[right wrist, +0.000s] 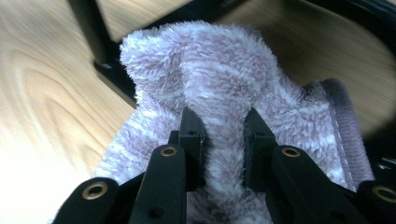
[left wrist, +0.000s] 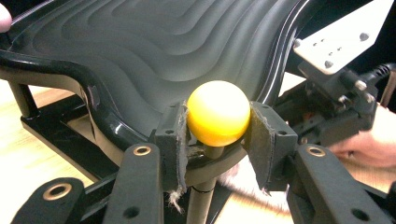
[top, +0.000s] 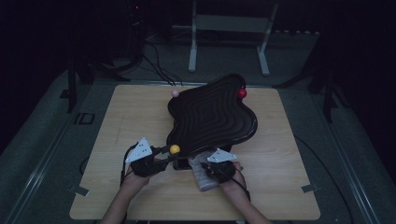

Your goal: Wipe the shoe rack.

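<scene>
While my left gripper (left wrist: 218, 140) clamps the glossy yellow ball (left wrist: 218, 113) on its dark post at the near edge of the black ridged tray (top: 212, 114), my right gripper (right wrist: 223, 140) pinches a fold of the fluffy lilac-and-white cloth (right wrist: 233, 84) on the wooden table (top: 126, 116) just beside the tray's stand.

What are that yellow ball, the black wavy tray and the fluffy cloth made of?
Ball: probably smooth plastic or painted wood; a soft, even sheen.
Tray: looks like moulded glossy plastic; light glints along its rim and ridges.
Cloth: plush fleece or microfibre, pale lilac, with a visible fuzzy pile.
</scene>
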{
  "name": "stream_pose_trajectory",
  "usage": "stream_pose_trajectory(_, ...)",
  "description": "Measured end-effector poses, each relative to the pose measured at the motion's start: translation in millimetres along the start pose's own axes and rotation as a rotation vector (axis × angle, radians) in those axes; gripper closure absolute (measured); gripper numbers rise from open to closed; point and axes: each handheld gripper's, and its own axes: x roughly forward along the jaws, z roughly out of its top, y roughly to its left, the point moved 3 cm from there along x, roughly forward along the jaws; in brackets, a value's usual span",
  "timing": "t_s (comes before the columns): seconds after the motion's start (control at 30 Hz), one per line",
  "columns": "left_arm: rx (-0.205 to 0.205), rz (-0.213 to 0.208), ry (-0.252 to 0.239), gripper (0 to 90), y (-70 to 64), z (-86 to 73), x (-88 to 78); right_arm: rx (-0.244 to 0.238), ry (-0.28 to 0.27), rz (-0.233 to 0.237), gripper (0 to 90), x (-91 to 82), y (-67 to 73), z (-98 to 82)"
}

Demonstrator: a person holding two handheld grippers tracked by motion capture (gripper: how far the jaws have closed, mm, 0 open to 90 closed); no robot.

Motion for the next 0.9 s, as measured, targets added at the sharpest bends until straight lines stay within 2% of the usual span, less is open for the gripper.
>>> stream_pose_trajectory(0.03, -0.002, -0.002, -0.002, 60.4, 0.2, -0.3, 0.0, 0.013, 0.002, -0.009, 74.3, -2.6, -7.1, -2.5)
stream_pose_trajectory(0.07, -0.002, -0.002, -0.002, 60.4, 0.2, -0.3, 0.0, 0.013, 0.002, -0.009, 74.3, -2.6, -7.1, -2.5)
stream_pose_trajectory(0.1, -0.005, -0.004, -0.002, 60.4, 0.3, -0.3, 0.1, 0.039, 0.002, -0.019, 74.3, -5.0, -15.5, -5.0)
stream_pose_trajectory(0.13, -0.005, -0.004, -0.001, 60.4, 0.3, -0.1, 0.2, 0.075, 0.005, -0.054, 74.3, -9.7, -35.9, -9.8)
stream_pose_trajectory(0.2, -0.008, -0.008, -0.004, 60.4, 0.7, -0.3, 0.5, 0.112, 0.005, -0.094, 74.3, -14.0, -56.6, -14.6)
stream_pose_trajectory(0.23, -0.011, -0.009, -0.005, 60.4, 0.7, -0.5, 0.7, 0.135, 0.001, -0.095, 74.4, -15.9, -64.6, -16.2)
stream_pose_trajectory(0.37, -0.014, -0.016, -0.003, 60.4, 1.5, -0.4, 1.0, 0.151, -0.009, -0.095, 74.0, -19.2, -78.3, -11.3)
stream_pose_trajectory(0.47, -0.015, -0.018, -0.005, 60.4, 1.8, -0.8, 0.7, 0.228, -0.064, -0.114, 73.9, -23.0, -94.2, -1.1)
stream_pose_trajectory(0.53, -0.013, -0.016, -0.004, 60.4, 1.8, -0.6, 0.7, 0.267, -0.078, -0.125, 73.6, -20.7, -103.5, 3.3)
stream_pose_trajectory(0.63, -0.012, -0.016, -0.008, 60.4, 1.8, -1.2, 0.7, 0.276, -0.034, -0.149, 72.9, -7.5, -112.2, 0.0)
stream_pose_trajectory(0.67, -0.01, -0.013, -0.008, 60.4, 1.5, -1.1, 0.8, 0.27, -0.022, -0.142, 72.8, -3.1, -112.7, -2.5)
stream_pose_trajectory(0.77, -0.007, -0.005, -0.015, 60.5, 0.3, -2.0, 1.2, 0.288, -0.041, -0.132, 73.5, -4.7, -109.8, -6.2)
stream_pose_trajectory(0.83, -0.007, -0.003, -0.012, 60.4, 0.1, -1.9, 1.0, 0.246, -0.04, -0.138, 73.7, -8.1, -103.3, -10.0)
stream_pose_trajectory(0.9, -0.01, -0.005, -0.01, 60.5, 0.3, -1.7, 1.0, 0.241, -0.031, -0.123, 73.7, -12.3, -98.2, -13.1)
